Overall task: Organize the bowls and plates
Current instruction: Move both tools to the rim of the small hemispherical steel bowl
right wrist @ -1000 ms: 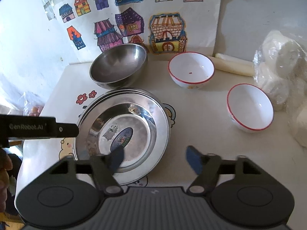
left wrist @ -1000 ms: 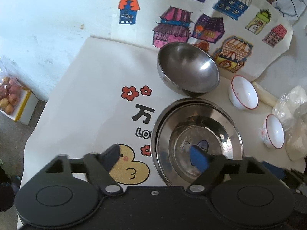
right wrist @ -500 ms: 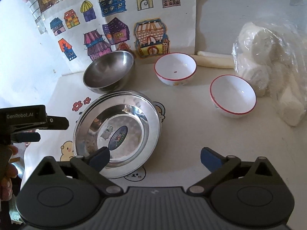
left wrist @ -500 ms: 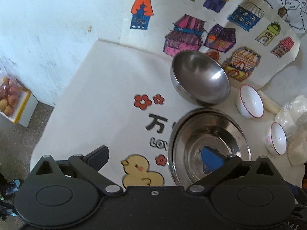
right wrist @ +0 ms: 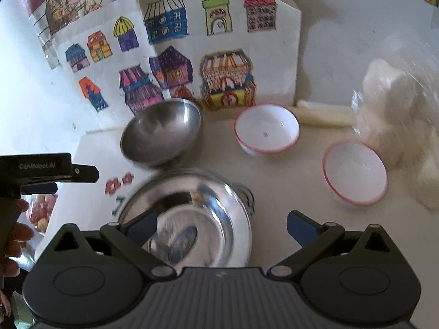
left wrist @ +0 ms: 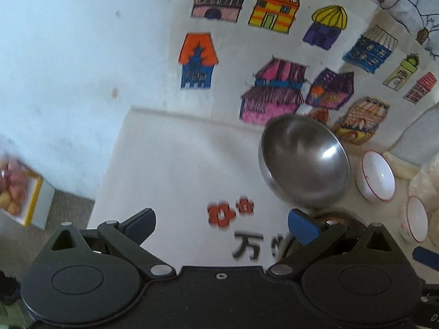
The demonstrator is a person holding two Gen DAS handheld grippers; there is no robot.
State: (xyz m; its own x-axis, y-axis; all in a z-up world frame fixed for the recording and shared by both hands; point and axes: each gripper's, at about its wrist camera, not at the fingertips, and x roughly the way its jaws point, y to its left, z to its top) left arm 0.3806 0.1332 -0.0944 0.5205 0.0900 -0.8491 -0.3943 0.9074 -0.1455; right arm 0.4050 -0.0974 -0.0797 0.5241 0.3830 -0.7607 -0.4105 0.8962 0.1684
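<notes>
Nearest, our right gripper (right wrist: 221,226), jaws apart and empty, hovers over the steel plate (right wrist: 192,219). Our left gripper (left wrist: 221,226), likewise apart, hangs left. Beyond: the steel bowl (right wrist: 162,134), then two white bowls (right wrist: 267,128) far right, nearer our right gripper.

The steel mixing bowl (right wrist: 162,134) looks brushed and satiny; the steel plate (right wrist: 197,219) is mirror-glossy. Both white red-rimmed bowls (right wrist: 267,131) (right wrist: 355,172) look glazed and smooth.
</notes>
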